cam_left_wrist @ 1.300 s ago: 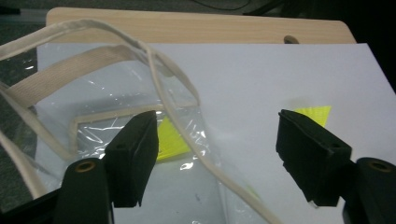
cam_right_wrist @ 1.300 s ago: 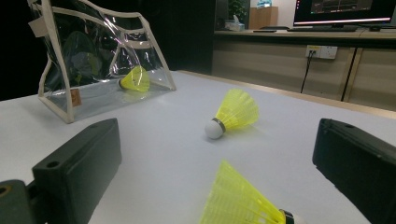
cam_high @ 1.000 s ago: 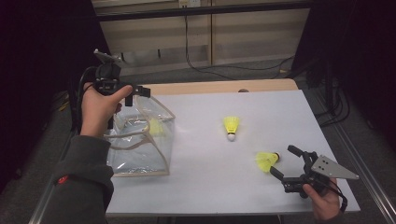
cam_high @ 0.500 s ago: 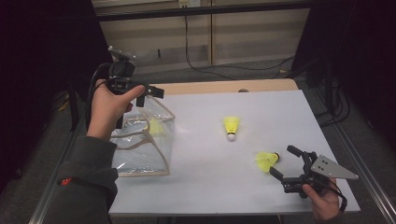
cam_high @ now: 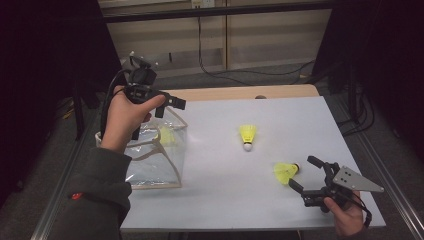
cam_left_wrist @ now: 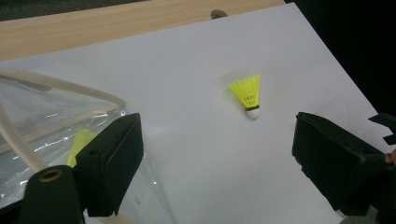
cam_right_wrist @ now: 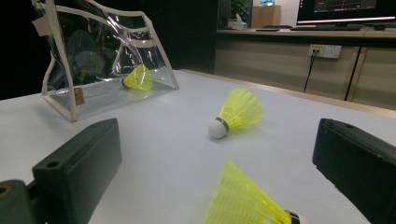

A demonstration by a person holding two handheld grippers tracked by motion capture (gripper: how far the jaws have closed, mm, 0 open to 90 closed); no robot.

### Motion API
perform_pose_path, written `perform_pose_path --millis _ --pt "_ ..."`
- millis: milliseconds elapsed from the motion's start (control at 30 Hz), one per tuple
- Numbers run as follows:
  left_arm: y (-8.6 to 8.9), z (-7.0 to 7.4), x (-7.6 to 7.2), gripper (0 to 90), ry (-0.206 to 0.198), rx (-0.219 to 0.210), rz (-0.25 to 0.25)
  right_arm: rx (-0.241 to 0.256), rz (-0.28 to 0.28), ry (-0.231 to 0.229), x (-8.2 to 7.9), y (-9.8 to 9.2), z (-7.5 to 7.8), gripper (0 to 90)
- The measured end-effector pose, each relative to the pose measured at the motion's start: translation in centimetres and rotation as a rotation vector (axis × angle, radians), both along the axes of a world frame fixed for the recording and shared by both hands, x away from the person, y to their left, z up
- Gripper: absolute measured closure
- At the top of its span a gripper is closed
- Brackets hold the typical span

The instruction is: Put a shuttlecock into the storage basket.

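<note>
A clear plastic bag (cam_high: pixel 150 160) with beige trim stands at the table's left, with one yellow shuttlecock (cam_high: pixel 165 136) inside it. My left gripper (cam_high: pixel 169 108) hovers open over the bag's far top corner, nothing between its jaws. A second shuttlecock (cam_high: pixel 247 136) lies mid-table, cork toward me. The third shuttlecock (cam_high: pixel 286 171) lies at the front right, just left of my open right gripper (cam_high: pixel 304 173). In the left gripper view the bag (cam_left_wrist: pixel 42 116) is at lower left and the middle shuttlecock (cam_left_wrist: pixel 248 94) lies ahead. In the right gripper view the near shuttlecock (cam_right_wrist: pixel 243 200) sits low between the jaws.
The white table (cam_high: pixel 225 200) ends in a wooden strip (cam_high: pixel 240 93) at the far edge, with metal rails along both sides. Cables lie on the floor beyond. Farther off in the right gripper view are the middle shuttlecock (cam_right_wrist: pixel 236 112) and the bag (cam_right_wrist: pixel 93 51).
My left hand has carried its open gripper rightward, from beyond the bag's left side to above its far top corner. The right gripper and the shuttlecocks have stayed put.
</note>
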State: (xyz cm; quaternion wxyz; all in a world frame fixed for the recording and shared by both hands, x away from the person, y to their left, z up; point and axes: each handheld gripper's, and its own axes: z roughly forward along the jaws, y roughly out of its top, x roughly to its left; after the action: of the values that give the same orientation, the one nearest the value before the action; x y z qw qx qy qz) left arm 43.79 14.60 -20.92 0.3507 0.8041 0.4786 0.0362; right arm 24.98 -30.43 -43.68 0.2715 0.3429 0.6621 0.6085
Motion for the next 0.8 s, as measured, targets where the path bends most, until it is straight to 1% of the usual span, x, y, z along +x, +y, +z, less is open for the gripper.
perform_pose_path --millis 367,433,800 --pt "-0.7 -0.2 -0.2 16.0 0.003 -0.004 -0.023 -0.001 0.002 0.0 0.0 0.0 0.0 1.0" --pt "-0.8 -0.4 -0.2 15.8 0.0 0.001 -0.025 -0.001 0.003 0.001 0.0 0.0 0.0 1.0" --pt "-1.5 -1.4 -0.3 15.5 -0.004 -0.006 -0.042 -0.003 0.002 0.0 -0.1 -0.1 0.1 1.1"
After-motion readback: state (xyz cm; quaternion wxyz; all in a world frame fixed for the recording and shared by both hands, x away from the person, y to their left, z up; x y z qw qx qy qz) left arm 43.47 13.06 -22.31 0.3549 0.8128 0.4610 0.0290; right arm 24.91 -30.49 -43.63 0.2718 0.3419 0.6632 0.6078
